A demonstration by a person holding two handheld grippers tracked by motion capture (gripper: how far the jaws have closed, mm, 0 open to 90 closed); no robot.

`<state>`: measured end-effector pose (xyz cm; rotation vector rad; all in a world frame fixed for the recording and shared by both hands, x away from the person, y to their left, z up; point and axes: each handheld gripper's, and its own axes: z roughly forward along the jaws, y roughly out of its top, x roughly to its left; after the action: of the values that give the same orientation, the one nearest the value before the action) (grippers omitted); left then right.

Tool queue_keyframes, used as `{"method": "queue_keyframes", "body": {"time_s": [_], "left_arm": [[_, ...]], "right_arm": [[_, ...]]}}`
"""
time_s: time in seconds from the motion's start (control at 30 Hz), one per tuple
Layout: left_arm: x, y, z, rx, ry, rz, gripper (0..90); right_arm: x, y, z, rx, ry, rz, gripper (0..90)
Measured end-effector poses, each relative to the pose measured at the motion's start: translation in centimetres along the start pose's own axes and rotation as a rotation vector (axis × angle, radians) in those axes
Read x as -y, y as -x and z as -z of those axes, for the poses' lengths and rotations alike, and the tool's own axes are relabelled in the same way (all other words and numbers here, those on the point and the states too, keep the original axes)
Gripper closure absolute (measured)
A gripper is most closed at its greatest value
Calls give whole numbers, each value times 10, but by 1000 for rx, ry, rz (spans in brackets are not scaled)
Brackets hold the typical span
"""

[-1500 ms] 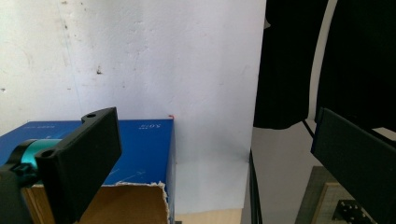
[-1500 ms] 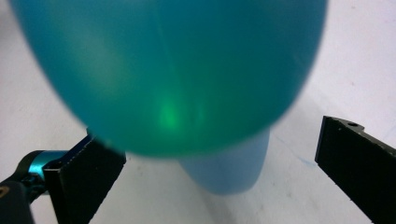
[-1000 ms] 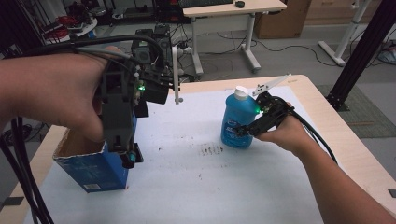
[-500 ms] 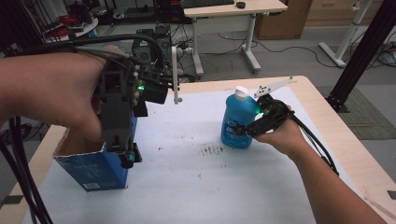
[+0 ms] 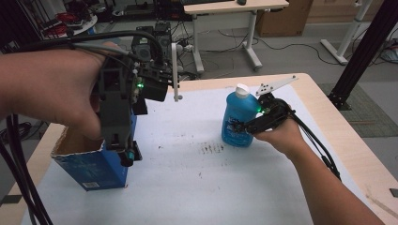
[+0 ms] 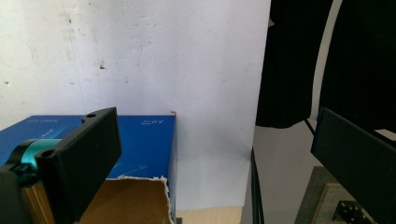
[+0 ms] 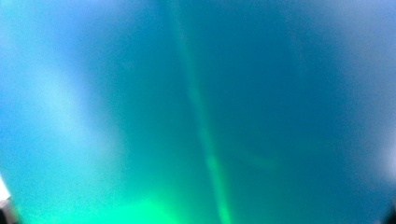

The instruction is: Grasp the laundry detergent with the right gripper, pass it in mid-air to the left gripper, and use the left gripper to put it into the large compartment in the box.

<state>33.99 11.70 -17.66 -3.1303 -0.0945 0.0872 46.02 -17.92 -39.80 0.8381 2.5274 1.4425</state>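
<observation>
blue bottle (image 5: 238, 119) stands upright on the table (image 5: 197, 183), white cap on top. my right hand-held gripper (image 5: 248, 125) is at its side, jaws just closing around the body; whether the pads press yet, i cannot tell. well left of the bottle, my left hand-held gripper (image 5: 126, 152) hangs released over the torn-open blue box (image 5: 91, 164).

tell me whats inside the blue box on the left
The blue box has a torn-open top showing bare brown cardboard inside. The left gripper and hand cover most of the opening, so its contents cannot be seen.
</observation>
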Motion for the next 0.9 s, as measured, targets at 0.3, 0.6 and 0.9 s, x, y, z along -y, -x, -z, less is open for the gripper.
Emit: {"method": "queue_keyframes", "body": {"time_s": [0.3, 0.6, 0.9], "left_arm": [[0, 0, 0, 7, -11, 4, 18], [1, -1, 1, 9, -10, 5, 18], [0, -3, 1, 7, -13, 10, 18]], "right_arm": [[2, 0, 0, -17, 4, 7, 269], [3, 0, 0, -30, 12, 15, 336], [3, -1, -2, -29, 17, 31, 387]]}}
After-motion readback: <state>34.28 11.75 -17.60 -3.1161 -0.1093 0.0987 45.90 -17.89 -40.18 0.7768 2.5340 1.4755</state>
